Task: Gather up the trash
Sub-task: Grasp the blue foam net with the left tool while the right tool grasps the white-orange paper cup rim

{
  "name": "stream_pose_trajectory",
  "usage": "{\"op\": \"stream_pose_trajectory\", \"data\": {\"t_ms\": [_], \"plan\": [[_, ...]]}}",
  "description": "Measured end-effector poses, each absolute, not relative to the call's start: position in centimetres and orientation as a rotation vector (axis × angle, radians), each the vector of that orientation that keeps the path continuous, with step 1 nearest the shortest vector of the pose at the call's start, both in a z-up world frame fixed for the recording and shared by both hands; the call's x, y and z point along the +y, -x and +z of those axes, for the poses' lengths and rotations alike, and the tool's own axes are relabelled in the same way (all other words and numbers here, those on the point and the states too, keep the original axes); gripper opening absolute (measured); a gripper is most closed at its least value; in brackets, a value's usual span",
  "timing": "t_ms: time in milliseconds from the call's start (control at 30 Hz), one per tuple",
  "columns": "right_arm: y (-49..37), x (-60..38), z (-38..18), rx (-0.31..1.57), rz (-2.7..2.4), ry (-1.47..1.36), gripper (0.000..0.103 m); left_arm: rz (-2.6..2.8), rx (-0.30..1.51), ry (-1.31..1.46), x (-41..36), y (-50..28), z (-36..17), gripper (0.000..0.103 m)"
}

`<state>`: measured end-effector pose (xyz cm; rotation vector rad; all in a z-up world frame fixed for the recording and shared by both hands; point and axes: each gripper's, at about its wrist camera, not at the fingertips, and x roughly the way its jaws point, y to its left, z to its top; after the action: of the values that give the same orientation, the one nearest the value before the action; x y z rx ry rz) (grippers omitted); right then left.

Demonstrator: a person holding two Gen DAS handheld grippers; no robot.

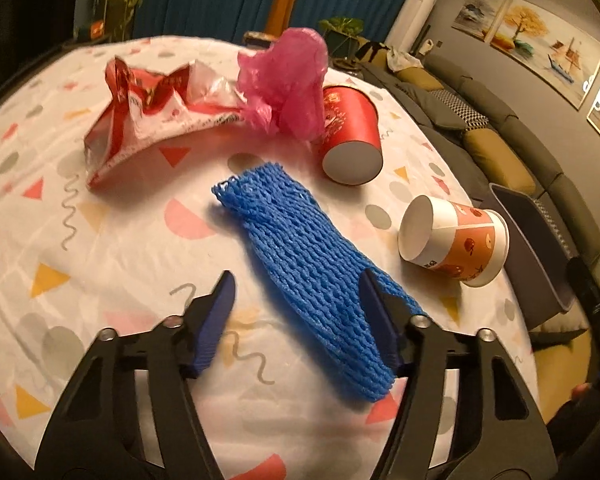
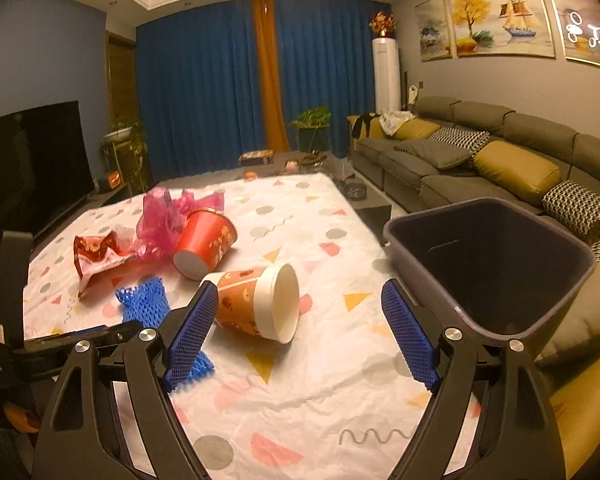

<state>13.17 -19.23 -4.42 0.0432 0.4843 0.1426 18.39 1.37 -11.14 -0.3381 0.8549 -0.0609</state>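
Note:
A blue foam net sleeve (image 1: 308, 264) lies on the patterned tablecloth (image 1: 112, 264). My left gripper (image 1: 298, 284) is open just above it, jaws straddling its near part. An orange paper cup (image 1: 456, 238) lies on its side to the right. A red cup (image 1: 350, 136), a pink plastic bag (image 1: 288, 84) and a red wrapper (image 1: 152, 112) lie further back. My right gripper (image 2: 300, 296) is open and empty, above the table, with the orange cup (image 2: 256, 300) lying between its fingers further ahead. The net (image 2: 144, 300), red cup (image 2: 206, 242), pink bag (image 2: 166, 220) and wrapper (image 2: 98, 256) show at left.
A grey trash bin (image 2: 496, 264) stands off the table's right edge, open top facing me; it also shows in the left wrist view (image 1: 536, 248). A sofa with cushions (image 2: 480, 152) runs along the right wall. A TV (image 2: 36, 160) stands at left.

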Motion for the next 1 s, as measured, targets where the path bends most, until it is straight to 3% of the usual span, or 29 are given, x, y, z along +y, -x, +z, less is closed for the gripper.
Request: {"op": "stream_pose_trajectory", "data": {"t_ms": [267, 367, 600, 867, 1000], "plan": [[-15.3, -18.5, -6.0, 0.554, 0.188, -0.045, 0.076, -0.085, 0.881, 0.381, 1.7, -19.5, -11.9, 0.014], [-15.9, -18.2, -6.5, 0.582, 0.210, -0.048, 0.070, -0.103, 0.882, 0.399, 1.9, -19.8, -12.2, 0.006], [-17.7, -17.9, -7.6, 0.656, 0.259, -0.082, 0.046, -0.151, 0.845, 0.434, 2.1, -19.4, -12.0, 0.005], [-18.3, -17.0, -8.1, 0.688, 0.325, -0.111, 0.031, -0.153, 0.779, 0.411, 2.4, -17.7, -10.7, 0.005], [-18.3, -16.3, -8.0, 0.692, 0.364, -0.113, 0.017, -0.153, 0.765, 0.402, 2.5, -17.4, -10.5, 0.005]]}}
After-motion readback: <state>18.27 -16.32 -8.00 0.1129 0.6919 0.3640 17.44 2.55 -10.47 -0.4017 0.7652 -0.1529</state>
